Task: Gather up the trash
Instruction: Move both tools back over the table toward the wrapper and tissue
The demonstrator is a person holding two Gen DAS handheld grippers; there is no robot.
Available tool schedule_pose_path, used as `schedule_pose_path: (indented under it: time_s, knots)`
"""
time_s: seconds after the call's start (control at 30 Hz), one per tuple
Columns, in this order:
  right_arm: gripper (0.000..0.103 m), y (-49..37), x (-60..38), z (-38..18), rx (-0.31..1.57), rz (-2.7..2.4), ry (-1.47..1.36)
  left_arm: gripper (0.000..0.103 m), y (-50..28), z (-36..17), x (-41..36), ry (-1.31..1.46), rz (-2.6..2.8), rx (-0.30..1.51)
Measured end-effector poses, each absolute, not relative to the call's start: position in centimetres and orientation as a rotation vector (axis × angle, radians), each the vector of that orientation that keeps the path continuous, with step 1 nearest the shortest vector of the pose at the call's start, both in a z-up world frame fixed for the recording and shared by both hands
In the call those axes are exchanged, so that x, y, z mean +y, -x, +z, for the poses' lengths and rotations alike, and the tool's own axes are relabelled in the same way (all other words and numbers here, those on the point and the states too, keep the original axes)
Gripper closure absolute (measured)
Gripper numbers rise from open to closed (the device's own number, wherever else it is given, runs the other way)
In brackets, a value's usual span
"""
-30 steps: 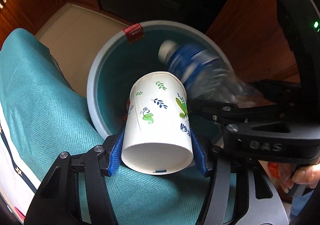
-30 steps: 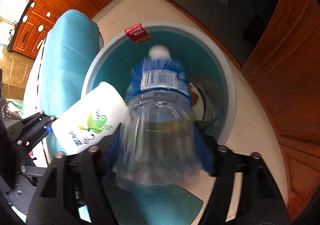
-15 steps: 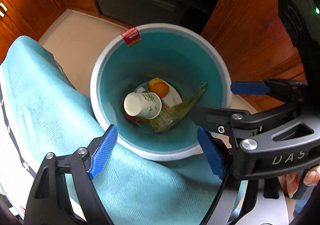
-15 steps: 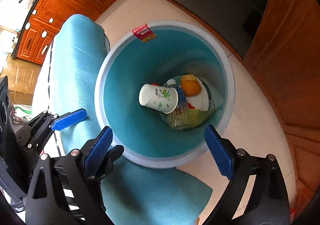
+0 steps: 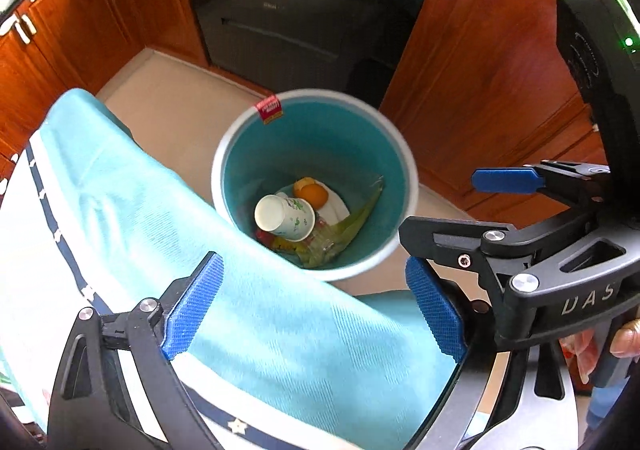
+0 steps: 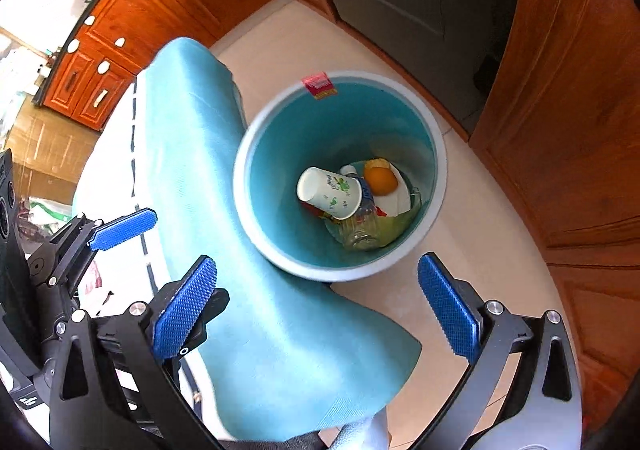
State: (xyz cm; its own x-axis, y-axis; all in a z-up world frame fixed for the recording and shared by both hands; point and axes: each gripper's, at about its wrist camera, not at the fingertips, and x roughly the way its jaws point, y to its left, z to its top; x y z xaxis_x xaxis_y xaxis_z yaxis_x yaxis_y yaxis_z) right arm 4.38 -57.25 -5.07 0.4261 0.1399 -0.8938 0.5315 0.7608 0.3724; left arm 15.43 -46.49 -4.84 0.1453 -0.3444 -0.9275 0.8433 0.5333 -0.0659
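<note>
Jaws of both grippers apart and empty, paper cup point(image 5: 285, 213) in bin point(image 5: 224, 154), bottle point(image 6: 362, 222) clear only from right wrist

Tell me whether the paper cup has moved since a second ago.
Yes. The paper cup has dropped out of the left hand-held gripper, from above the rim, to the bottom of the bin.

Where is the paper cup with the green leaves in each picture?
Left wrist view: the paper cup lies on its side in the bin, just left of centre.
Right wrist view: the paper cup lies in the bin, near centre.
Shared landmark: the red sticker on the bin's rim.
</note>
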Motion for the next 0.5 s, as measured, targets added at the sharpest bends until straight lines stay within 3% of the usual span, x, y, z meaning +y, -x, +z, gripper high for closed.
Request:
schedule_pose_path:
  time_s: [0.5]
  knots:
    - [0.006,-4.9,-47.1,2.4,1.069,-0.117,-0.550,0.004,-15.1,2.1,-32.0,-0.418,-0.815,0.979]
